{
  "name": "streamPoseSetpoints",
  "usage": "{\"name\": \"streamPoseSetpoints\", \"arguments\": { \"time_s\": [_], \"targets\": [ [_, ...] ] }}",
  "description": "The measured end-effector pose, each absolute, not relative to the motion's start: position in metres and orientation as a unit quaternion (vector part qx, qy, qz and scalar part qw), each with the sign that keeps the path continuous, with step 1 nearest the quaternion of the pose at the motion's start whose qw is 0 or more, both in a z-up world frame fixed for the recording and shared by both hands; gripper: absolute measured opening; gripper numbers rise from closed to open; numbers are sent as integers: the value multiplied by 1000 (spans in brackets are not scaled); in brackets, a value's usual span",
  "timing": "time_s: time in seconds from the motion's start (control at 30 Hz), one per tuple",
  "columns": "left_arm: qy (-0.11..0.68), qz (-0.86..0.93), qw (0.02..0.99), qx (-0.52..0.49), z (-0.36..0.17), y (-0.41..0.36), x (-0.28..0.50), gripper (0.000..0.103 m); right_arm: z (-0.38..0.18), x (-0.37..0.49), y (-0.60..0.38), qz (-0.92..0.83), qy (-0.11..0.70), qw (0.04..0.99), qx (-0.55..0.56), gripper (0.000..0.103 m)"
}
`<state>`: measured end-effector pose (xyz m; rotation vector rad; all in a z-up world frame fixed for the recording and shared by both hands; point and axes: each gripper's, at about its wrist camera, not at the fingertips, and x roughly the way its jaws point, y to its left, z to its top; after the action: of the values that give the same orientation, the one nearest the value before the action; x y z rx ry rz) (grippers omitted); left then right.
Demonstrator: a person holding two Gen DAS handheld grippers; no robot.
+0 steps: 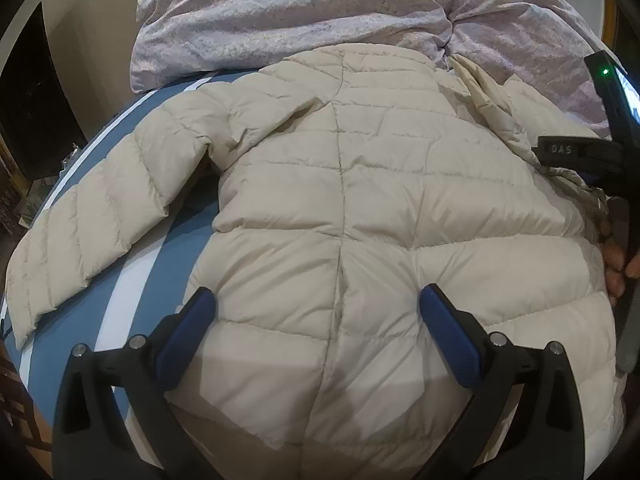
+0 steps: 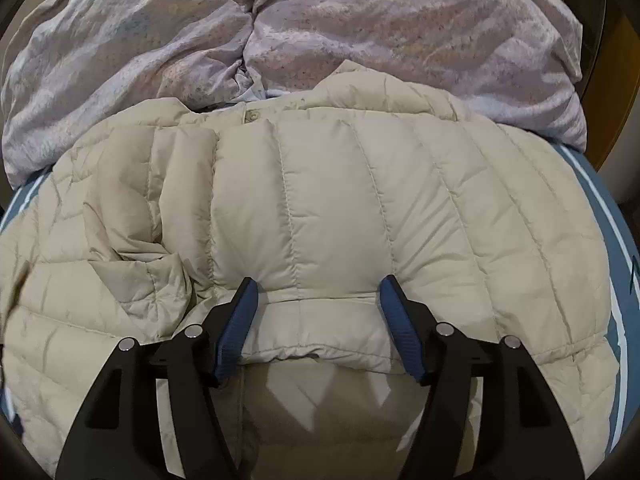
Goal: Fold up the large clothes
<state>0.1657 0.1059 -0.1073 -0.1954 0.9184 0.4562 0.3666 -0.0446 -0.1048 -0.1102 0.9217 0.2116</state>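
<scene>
Both claws (spread) — over jacket (image 1: 340,200)

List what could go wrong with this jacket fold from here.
1. The right gripper is open with its jaws straddling a folded-over sleeve cuff; closing may pinch only the slippery top layer.
2. The puffy jacket may spring back open.
3. The other sleeve lies spread on the blue bedsheet, not yet folded.
</scene>
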Motion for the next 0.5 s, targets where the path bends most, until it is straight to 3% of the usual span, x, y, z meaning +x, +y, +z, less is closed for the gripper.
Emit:
{"name": "streamPoseSetpoints", "arguments": {
  "time_s": [0.23, 0.5],
  "targets": [
    [421, 205, 874, -132, -87, 135, 135, 101, -103, 365, -49, 106, 438, 892, -42, 70],
    [400, 310, 847, -165, -56, 226, 67, 101, -105, 366, -50, 114, 439, 890, -31, 72]
  ]
}}
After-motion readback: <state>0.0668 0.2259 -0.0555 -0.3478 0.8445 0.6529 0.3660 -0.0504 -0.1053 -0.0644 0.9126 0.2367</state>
